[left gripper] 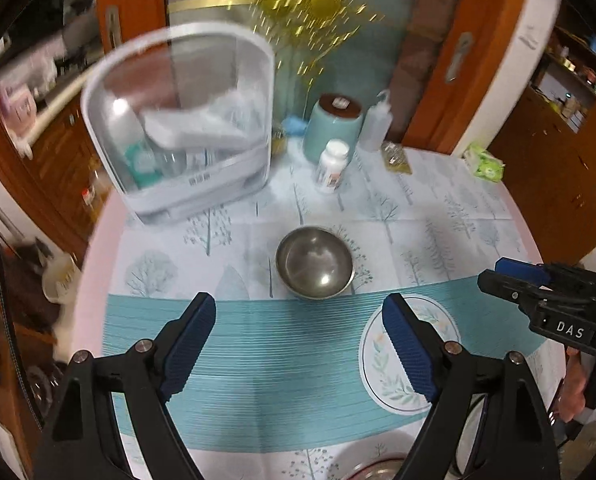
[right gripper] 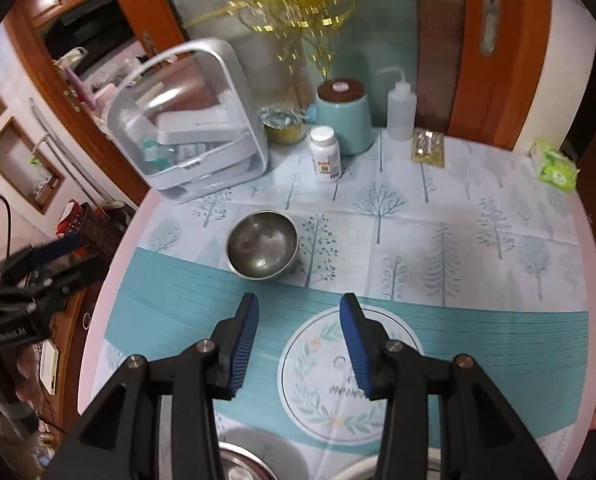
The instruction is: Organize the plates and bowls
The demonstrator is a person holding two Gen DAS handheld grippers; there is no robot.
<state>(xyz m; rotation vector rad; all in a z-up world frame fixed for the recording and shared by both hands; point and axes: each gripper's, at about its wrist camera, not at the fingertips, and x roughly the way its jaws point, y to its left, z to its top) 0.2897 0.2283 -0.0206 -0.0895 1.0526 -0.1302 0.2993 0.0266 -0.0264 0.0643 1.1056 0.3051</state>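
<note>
A steel bowl (left gripper: 315,263) (right gripper: 262,245) stands upright and empty on the round table's tree-print cloth (right gripper: 458,240). My left gripper (left gripper: 298,312) hangs just in front of it, jaws wide open with nothing between them. My right gripper (right gripper: 298,304) is open too, with narrower jaws and nothing in them, over the cloth's round leaf emblem (right gripper: 330,372) and right of the bowl. Each gripper shows at the edge of the other's view: right gripper (left gripper: 538,288), left gripper (right gripper: 37,268). A steel dish rim (right gripper: 241,460) peeks out at the bottom edge, mostly hidden by the fingers.
Along the back stand a white clear-lidded storage box (right gripper: 193,136), a teal canister (right gripper: 344,120), a white pill bottle (right gripper: 326,154), a squeeze bottle (right gripper: 402,108), a foil-covered cup (right gripper: 283,124) and a green tissue pack (right gripper: 554,168). The table's pink edge (right gripper: 117,280) drops off at the left.
</note>
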